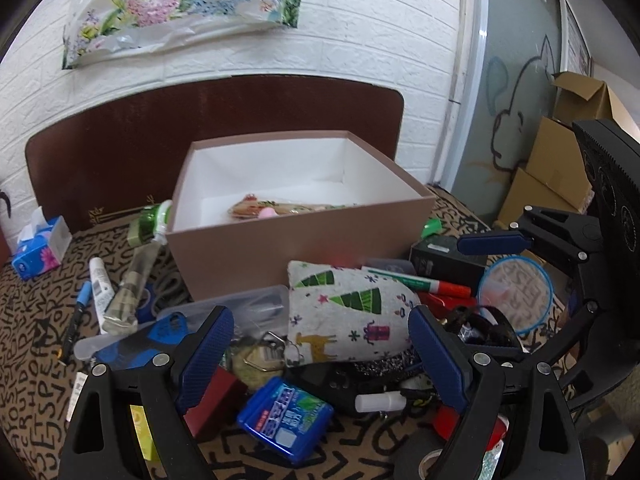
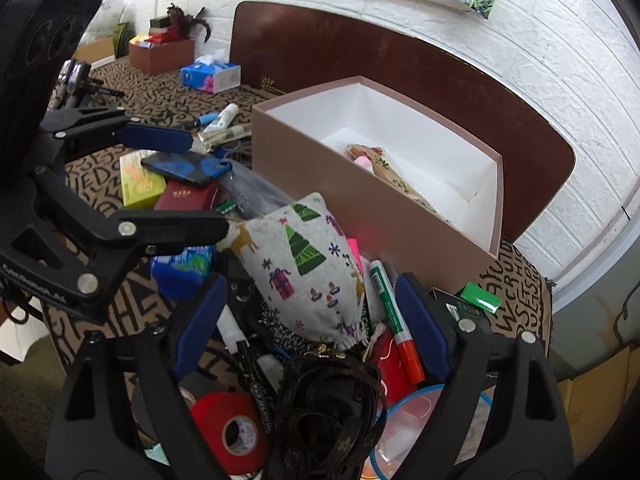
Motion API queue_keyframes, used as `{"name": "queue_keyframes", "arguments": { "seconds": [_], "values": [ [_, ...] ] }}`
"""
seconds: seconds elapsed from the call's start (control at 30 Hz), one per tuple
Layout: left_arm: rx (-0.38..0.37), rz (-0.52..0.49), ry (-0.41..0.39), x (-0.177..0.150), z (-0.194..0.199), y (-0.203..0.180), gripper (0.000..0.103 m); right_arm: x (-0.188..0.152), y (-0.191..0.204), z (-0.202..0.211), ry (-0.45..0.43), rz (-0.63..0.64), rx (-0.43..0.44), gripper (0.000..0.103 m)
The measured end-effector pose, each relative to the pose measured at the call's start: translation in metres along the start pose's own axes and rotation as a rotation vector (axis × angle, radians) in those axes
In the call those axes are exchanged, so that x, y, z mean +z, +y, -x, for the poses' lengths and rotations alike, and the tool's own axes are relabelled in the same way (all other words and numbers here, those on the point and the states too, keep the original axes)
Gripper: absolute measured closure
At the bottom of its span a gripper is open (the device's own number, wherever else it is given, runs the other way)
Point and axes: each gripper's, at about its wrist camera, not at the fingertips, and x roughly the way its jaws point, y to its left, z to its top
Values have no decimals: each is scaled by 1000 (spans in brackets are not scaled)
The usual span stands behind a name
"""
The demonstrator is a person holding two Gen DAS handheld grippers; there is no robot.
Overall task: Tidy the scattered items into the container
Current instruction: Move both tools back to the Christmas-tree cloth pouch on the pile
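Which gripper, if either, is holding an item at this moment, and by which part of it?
Neither. The left gripper and the right gripper both hang open over the Christmas pouch, with nothing between their fingers.

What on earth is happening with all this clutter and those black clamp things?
A person is tidying a heap of small items into the open pinkish-brown cardboard box, holding a set of tongs in each hand. Both the left tongs and the right tongs are open and empty, poised over the pile around the grey fabric pouch printed with Christmas trees. So far the box holds only one patterned packet; the green-and-orange marker, red tape roll and the rest lie outside.
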Motion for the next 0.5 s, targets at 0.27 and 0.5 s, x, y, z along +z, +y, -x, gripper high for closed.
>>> {"name": "queue_keyframes", "arguments": {
  "seconds": [0.27, 0.5],
  "values": [
    [-44, -34, 53, -5, -16, -5, 12, -10, -9, -10, 35, 0, 11, 16],
    [-83, -28, 89, -9, -26, -3, 12, -16, -12, -15, 48, 1, 21, 16]
  ]
}}
